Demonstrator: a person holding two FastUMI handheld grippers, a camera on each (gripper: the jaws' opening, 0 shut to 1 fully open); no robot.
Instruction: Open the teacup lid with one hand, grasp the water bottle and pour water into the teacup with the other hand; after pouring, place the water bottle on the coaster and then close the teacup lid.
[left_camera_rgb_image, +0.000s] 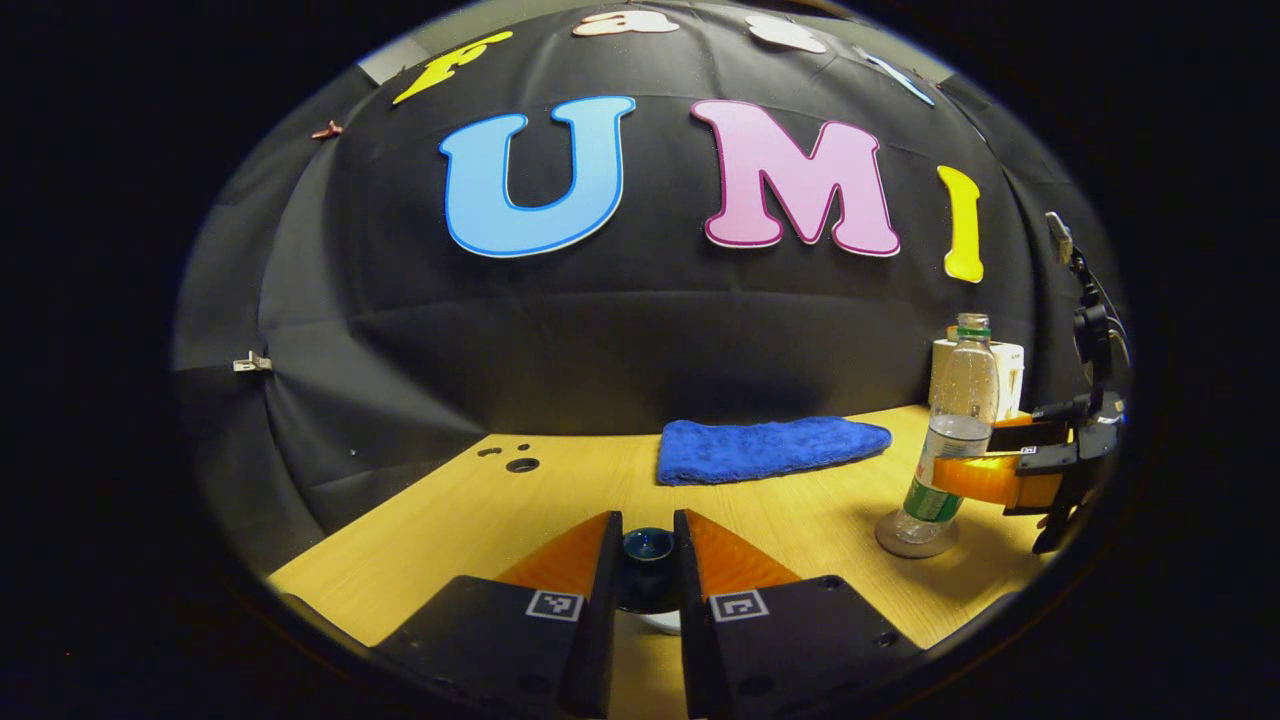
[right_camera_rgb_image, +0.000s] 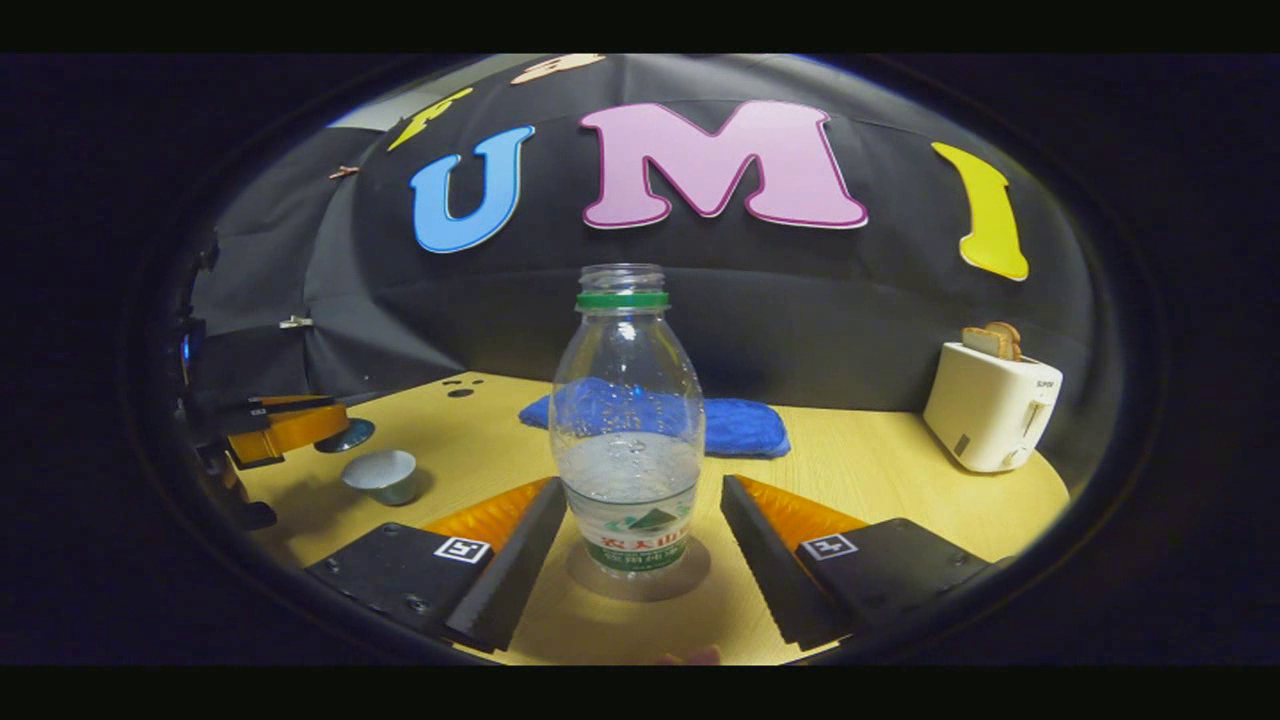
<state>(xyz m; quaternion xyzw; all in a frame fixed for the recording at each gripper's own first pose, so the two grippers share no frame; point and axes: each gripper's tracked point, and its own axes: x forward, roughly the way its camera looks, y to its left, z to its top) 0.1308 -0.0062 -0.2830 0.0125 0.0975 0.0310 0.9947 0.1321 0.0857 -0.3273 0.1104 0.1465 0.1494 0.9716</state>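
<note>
The dark blue teacup lid (left_camera_rgb_image: 648, 548) is pinched by its knob in my left gripper (left_camera_rgb_image: 648, 565), which is shut on it. In the right gripper view the left gripper (right_camera_rgb_image: 300, 425) holds the lid (right_camera_rgb_image: 347, 436) up and behind the open pale teacup (right_camera_rgb_image: 382, 475). The clear water bottle (right_camera_rgb_image: 627, 440), uncapped and partly full, stands upright on a round coaster (right_camera_rgb_image: 640, 580). My right gripper (right_camera_rgb_image: 642, 490) is open, one finger on each side of the bottle's label. In the left gripper view the bottle (left_camera_rgb_image: 955, 420) and coaster (left_camera_rgb_image: 915, 537) sit at the right, with the right gripper (left_camera_rgb_image: 978, 457) around it.
A folded blue cloth (left_camera_rgb_image: 770, 448) lies at the back of the wooden table (left_camera_rgb_image: 560, 500). A white toaster (right_camera_rgb_image: 990, 405) with bread slices stands at the back right, behind the bottle. Small holes (left_camera_rgb_image: 521, 464) mark the table's back left.
</note>
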